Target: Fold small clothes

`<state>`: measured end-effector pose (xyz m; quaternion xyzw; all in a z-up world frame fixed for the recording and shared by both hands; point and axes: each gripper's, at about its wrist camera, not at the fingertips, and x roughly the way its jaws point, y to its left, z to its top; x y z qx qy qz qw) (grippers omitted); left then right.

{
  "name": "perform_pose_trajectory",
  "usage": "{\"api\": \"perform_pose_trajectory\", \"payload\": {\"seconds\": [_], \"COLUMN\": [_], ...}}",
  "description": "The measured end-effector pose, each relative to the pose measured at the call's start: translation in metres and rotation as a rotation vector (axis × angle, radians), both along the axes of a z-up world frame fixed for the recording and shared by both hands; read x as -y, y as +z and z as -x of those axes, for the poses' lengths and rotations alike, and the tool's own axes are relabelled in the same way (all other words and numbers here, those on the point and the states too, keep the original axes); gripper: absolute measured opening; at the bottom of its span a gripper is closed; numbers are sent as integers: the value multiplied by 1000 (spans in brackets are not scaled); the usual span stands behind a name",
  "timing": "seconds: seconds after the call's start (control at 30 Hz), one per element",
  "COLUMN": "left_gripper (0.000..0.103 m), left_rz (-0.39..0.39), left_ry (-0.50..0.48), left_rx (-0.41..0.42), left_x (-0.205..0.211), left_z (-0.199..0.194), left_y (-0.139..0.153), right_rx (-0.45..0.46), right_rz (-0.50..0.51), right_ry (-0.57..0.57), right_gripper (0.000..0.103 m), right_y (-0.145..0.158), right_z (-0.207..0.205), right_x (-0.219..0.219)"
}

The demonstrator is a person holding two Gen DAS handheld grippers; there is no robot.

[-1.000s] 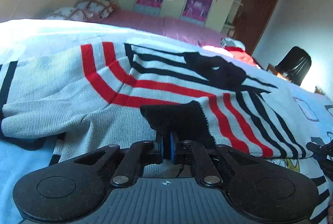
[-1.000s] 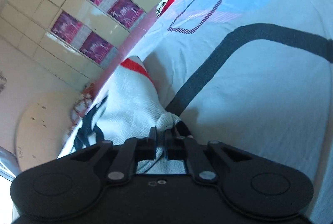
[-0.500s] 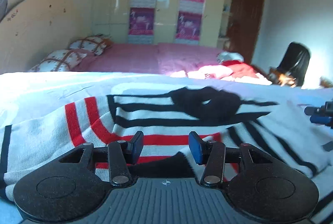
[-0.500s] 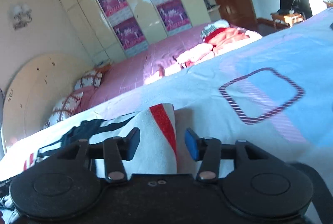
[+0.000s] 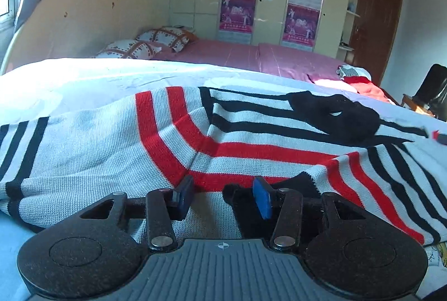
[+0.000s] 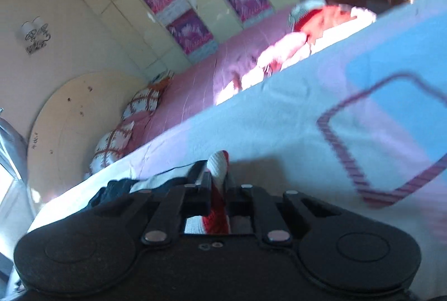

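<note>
The right hand-held gripper [image 6: 216, 189] is clamped on the striped sweater's [image 5: 223, 144] edge. The left hand-held gripper [image 5: 222, 196] stands apart and empty above it, so pulling could drag the unpinned knit askew.

The sweater [image 5: 117, 139] is a knit in pale grey-white with red and black stripes, spread flat across a light bedsheet. Red bands curve over its middle; black bands run along the far part and at both ends. A black cuff [image 5: 293, 183] lies folded in onto the near body (its sleeve slants in from the right). In the right wrist view a white-and-red fold of the knit [image 6: 219, 169] stands pinched upright, blurred.
</note>
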<state>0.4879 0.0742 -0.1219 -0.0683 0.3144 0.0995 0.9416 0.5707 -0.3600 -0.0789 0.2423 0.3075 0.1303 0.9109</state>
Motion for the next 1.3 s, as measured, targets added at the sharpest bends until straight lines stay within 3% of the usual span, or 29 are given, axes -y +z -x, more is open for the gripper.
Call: {"api": "perform_pose_trajectory", "payload": {"seconds": [0.07,0.13,0.23,0.3,0.4,0.47,0.63,0.73,0.83,0.87,0.9,0.97,1.0,1.07,1.17,1.23,1.3], "left_gripper": [47,47,47,48,48,48,48,48,49,49,49,54,74,85,84,80,61], "left_rz": [1,-3,17,23,33,70,43,3,-53,-51,-33,3,4,15,67,102,208], "left_ry": [4,5,6,6,51,51,-93,-141,-186,-191,-183,-157,-140,-81,13,128,258], "left_rx": [2,0,0,1,65,97,100,-21,-19,-22,-20,10,20,34,51,37,47], "left_x": [0,1,-2,-4,-7,-4,36,43,46,45,42,32,27,10,-27,-62,-109], "left_z": [0,-1,-2,-1,13,20,11,-6,-7,-5,-2,14,25,55,104,134,162], "left_y": [0,0,1,4,22,33,32,7,8,11,14,23,25,29,31,27,19], "right_rx": [18,-31,-15,-16,71,125,132,82,73,70,79,111,117,118,111,97,72], "right_rz": [63,168,162,190,239,274,399,463,475,487,485,451,437,390,344,326,306], "right_ry": [-21,-10,-25,-38,-46,21,172,154,131,126,118,117,122,145,199,214,203], "right_gripper": [8,7,8,22,21,17,11,6,6,12,21,24,24,24,24,24,24], "right_y": [3,-9,-8,-4,21,32,25,10,12,15,19,29,33,39,40,40,37], "right_z": [7,-1,-2,3,22,32,38,32,34,36,43,60,69,89,121,140,155], "right_x": [-1,-11,-12,-14,-13,-18,-52,-56,-57,-60,-62,-62,-63,-67,-79,-87,-90]}}
